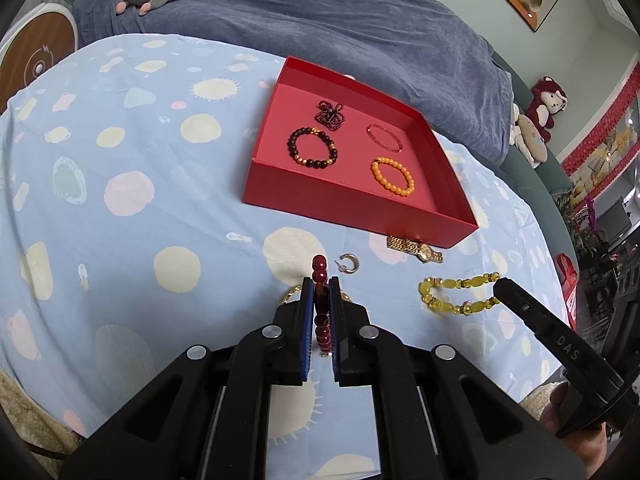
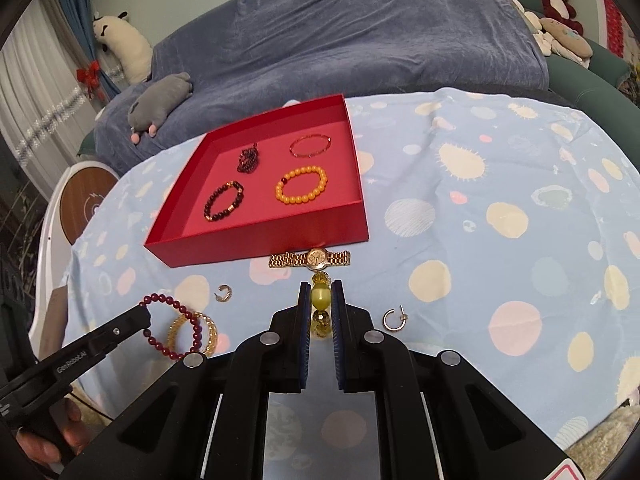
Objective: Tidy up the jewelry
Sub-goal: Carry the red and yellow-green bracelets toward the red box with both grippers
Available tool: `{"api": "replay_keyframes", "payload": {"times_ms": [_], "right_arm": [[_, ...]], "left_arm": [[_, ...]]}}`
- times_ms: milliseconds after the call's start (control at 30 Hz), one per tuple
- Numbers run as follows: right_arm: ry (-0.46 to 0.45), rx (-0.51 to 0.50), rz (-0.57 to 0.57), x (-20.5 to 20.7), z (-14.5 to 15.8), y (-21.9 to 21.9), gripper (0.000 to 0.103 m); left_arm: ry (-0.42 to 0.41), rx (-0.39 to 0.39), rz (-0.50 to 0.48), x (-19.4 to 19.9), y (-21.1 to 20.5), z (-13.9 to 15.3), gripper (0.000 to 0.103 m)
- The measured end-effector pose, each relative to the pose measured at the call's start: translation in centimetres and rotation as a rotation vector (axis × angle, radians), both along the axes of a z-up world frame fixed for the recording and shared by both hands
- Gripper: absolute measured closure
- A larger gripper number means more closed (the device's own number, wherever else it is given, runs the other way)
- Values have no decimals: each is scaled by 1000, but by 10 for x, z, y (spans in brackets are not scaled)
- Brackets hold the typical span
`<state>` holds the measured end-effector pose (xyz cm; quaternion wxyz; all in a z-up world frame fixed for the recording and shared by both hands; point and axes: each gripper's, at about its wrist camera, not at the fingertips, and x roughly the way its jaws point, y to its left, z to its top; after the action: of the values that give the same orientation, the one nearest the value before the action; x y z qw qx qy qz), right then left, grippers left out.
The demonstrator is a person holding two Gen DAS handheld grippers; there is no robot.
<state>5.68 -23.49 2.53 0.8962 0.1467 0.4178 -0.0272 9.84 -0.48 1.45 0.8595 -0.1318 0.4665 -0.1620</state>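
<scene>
A red tray (image 1: 352, 208) (image 2: 256, 244) holds a dark bead bracelet (image 1: 312, 147), an orange bead bracelet (image 1: 392, 176), a thin red bangle (image 1: 384, 137) and a dark beaded knot (image 1: 330, 115). My left gripper (image 1: 321, 286) is shut on a dark red bead bracelet (image 1: 320, 268), which shows as a ring in the right wrist view (image 2: 172, 326). My right gripper (image 2: 320, 290) is shut on a yellow bead bracelet (image 2: 321, 296) (image 1: 456, 294). A gold watch (image 2: 310, 258) (image 1: 416, 249) lies just before the tray.
A gold coil bracelet (image 2: 200, 332) lies under the red one. A hoop earring (image 2: 225, 293) (image 1: 349, 264) and another (image 2: 394, 319) lie on the blue patterned cloth (image 2: 500, 220). A blue-covered sofa (image 2: 340, 40) with plush toys stands behind.
</scene>
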Motion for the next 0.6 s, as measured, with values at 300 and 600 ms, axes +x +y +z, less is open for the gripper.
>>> {"api": "replay_keyframes", "payload": {"times_ms": [300, 600], "right_arm": [[-62, 14, 14, 13, 29, 0, 94], [-185, 42, 67, 75, 71, 14, 94]], "left_arm": [[-39, -37, -35, 10, -11, 33, 96], [-107, -168, -42, 66, -36, 78, 96]]}}
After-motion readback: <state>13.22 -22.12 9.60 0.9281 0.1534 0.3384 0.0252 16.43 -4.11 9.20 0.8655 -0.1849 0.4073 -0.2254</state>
